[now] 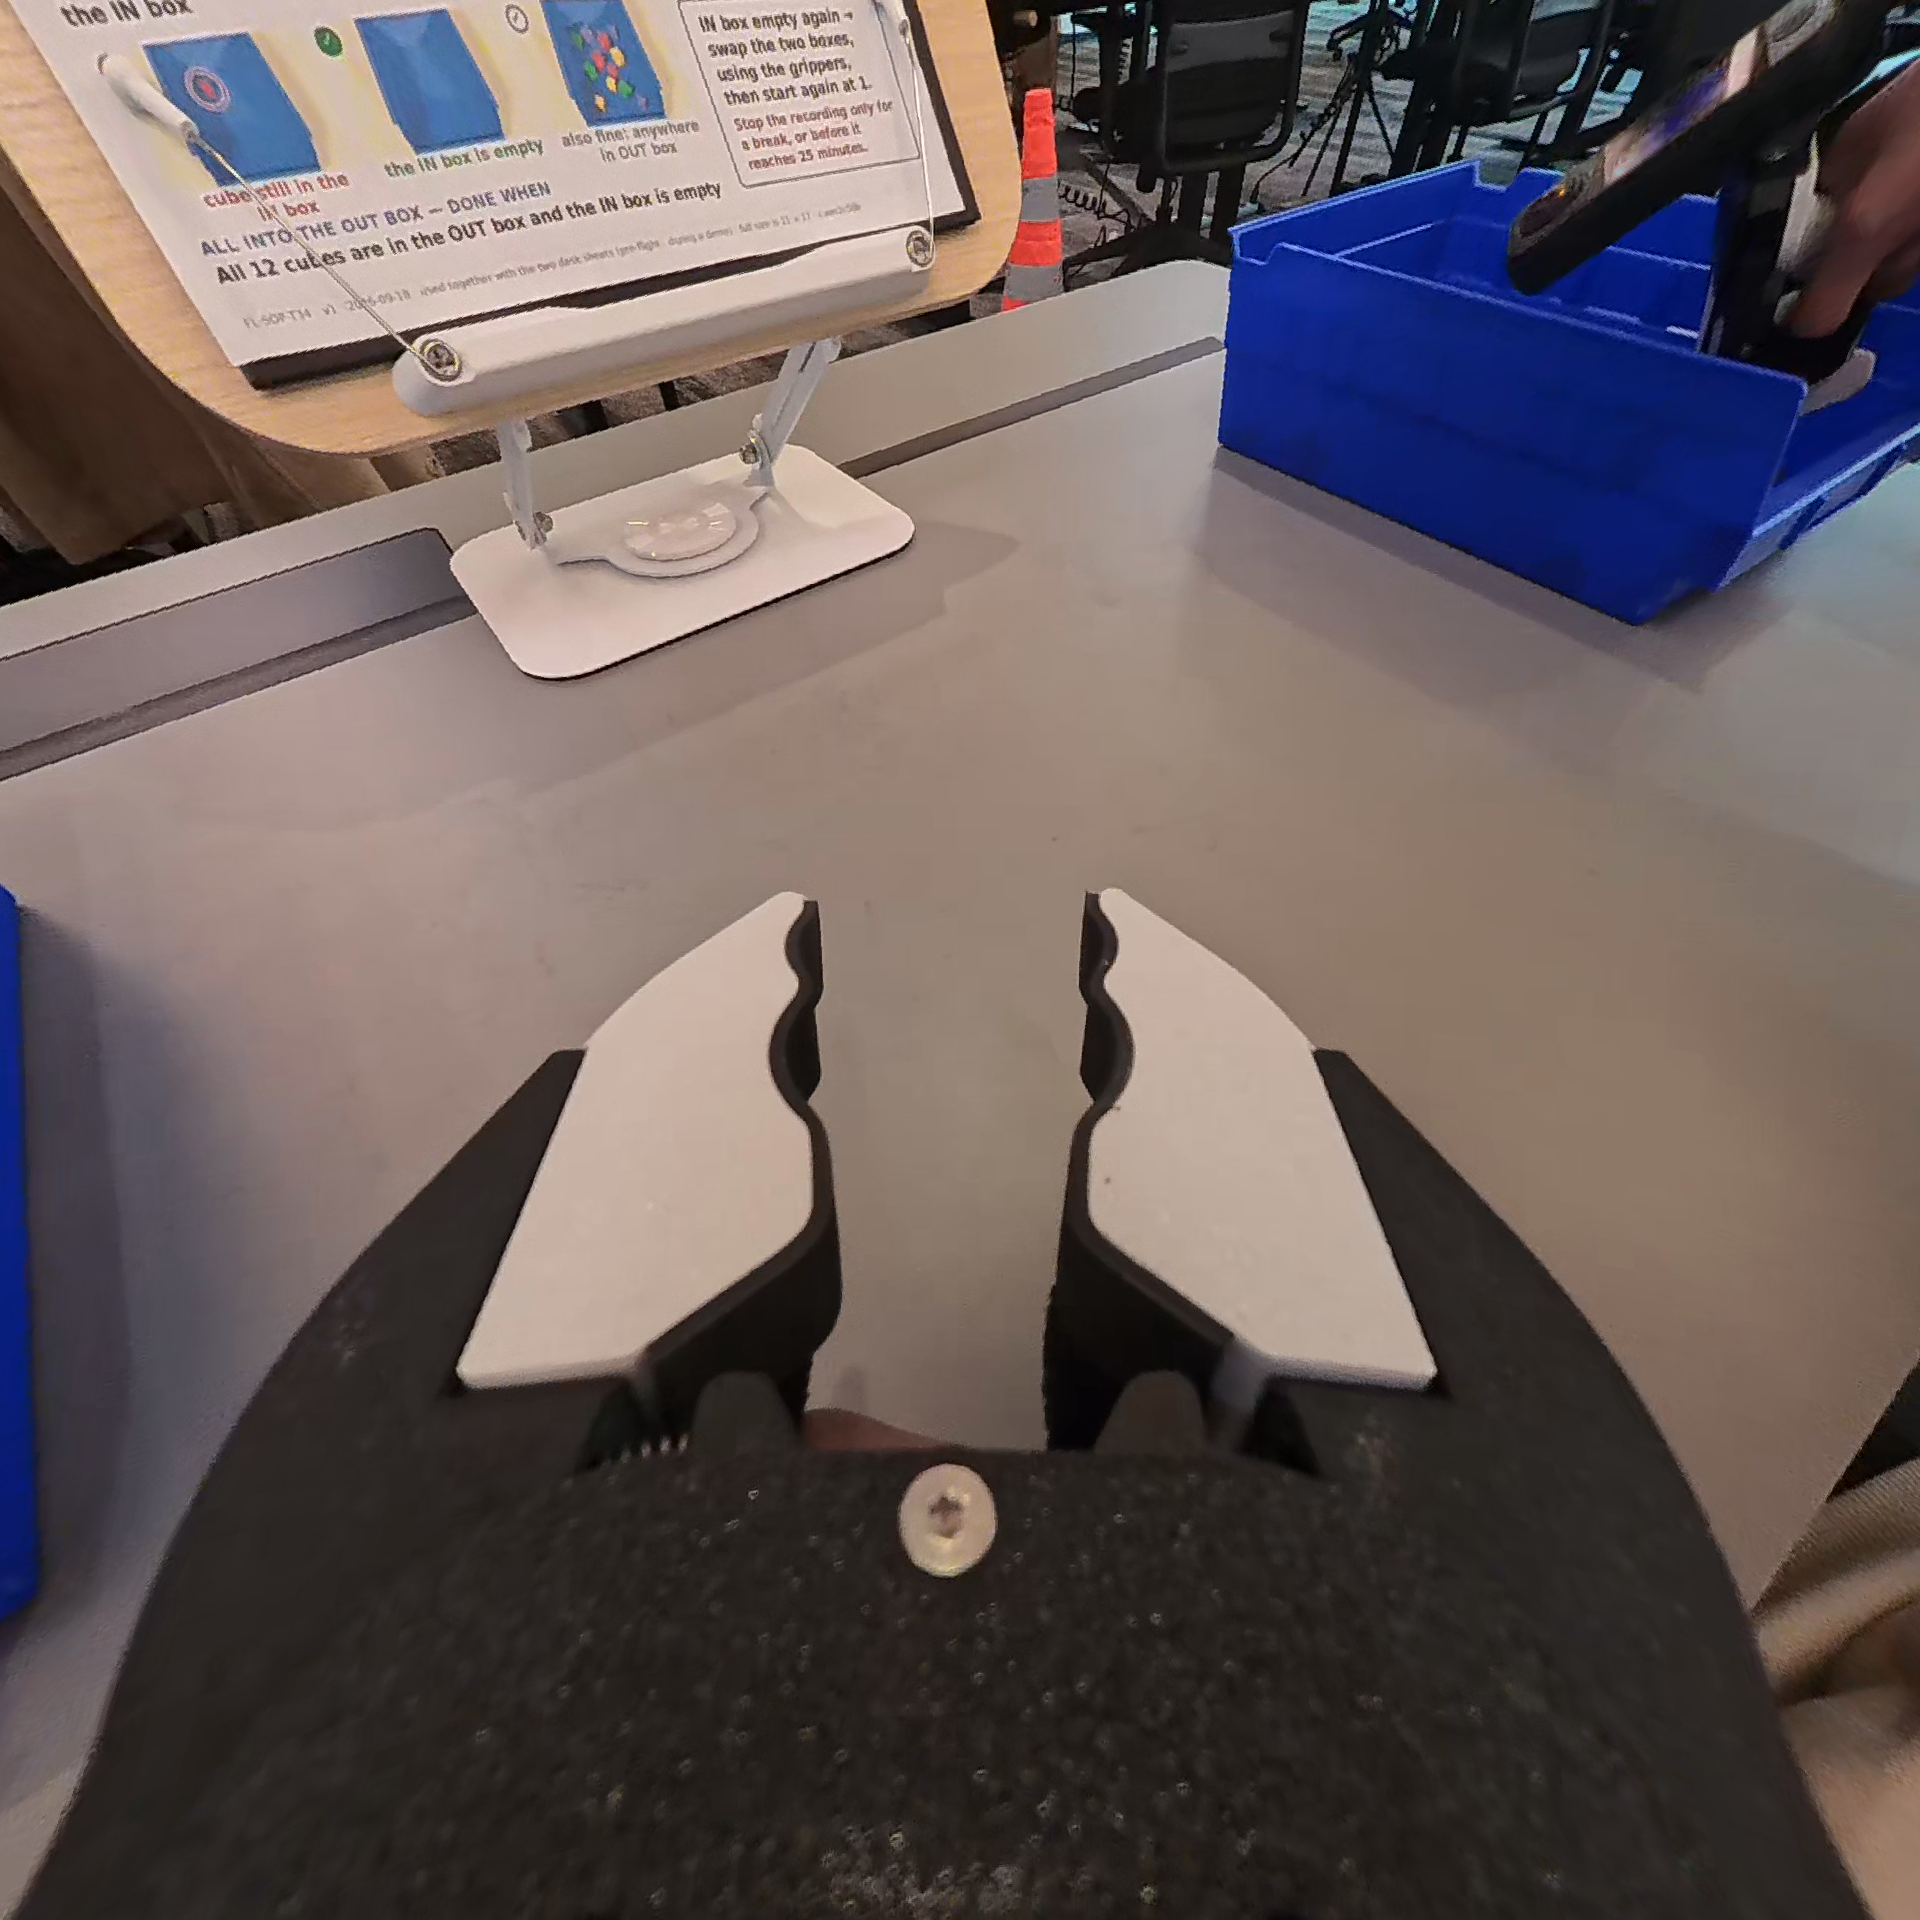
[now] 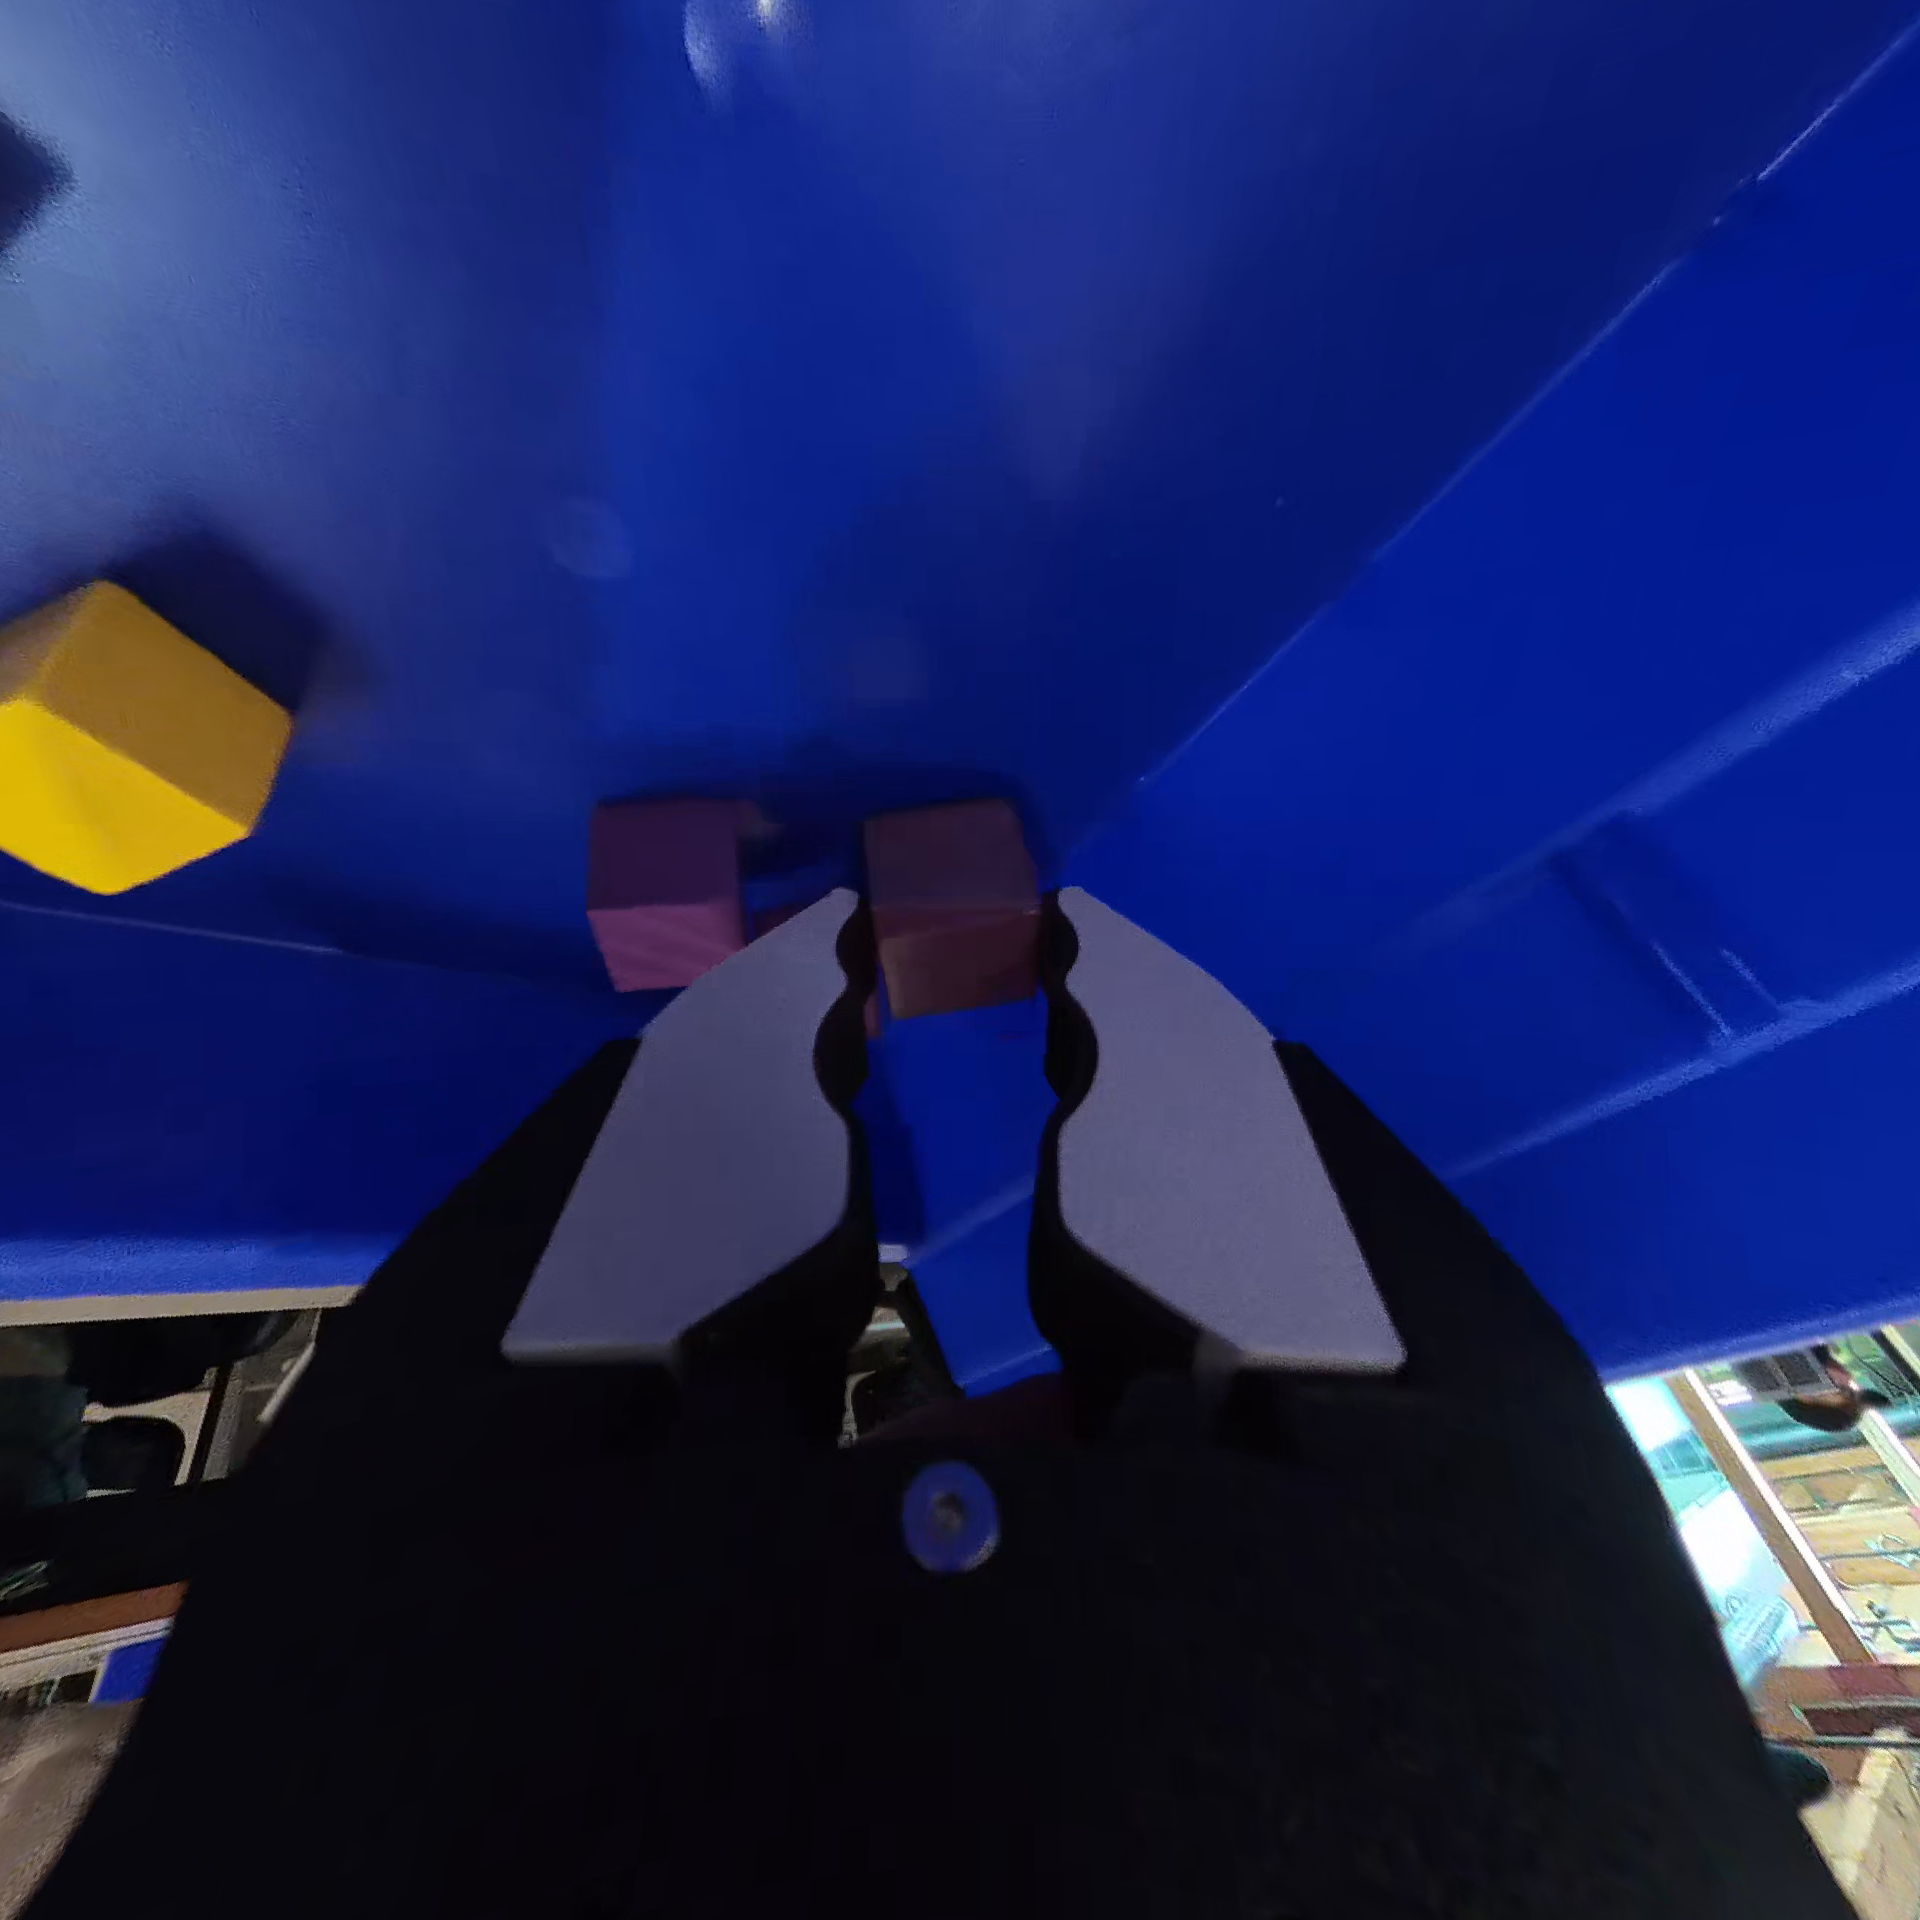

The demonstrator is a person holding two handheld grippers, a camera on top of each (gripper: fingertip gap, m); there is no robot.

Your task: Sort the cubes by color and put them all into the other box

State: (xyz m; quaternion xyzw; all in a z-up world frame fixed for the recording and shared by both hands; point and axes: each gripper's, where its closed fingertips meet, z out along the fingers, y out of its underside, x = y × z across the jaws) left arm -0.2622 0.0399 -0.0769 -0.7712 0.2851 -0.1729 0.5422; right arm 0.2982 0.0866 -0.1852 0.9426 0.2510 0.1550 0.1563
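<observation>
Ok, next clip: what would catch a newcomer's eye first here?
In the right wrist view, the right gripper is deep in a blue box, its jaws around a reddish cube by the wall, a purple cube beside it and a yellow cube far left. The left gripper hovers open over the bare grey table.

Bare grey table (image 1: 1039, 779) lies open between and ahead of the left gripper's (image 1: 951, 914) fingers, while the right gripper's (image 2: 956, 904) fingertips are hemmed by a brownish cube (image 2: 951, 909) between them, a purple cube (image 2: 665, 894) just left and the blue box wall (image 2: 1455, 883) right.
</observation>
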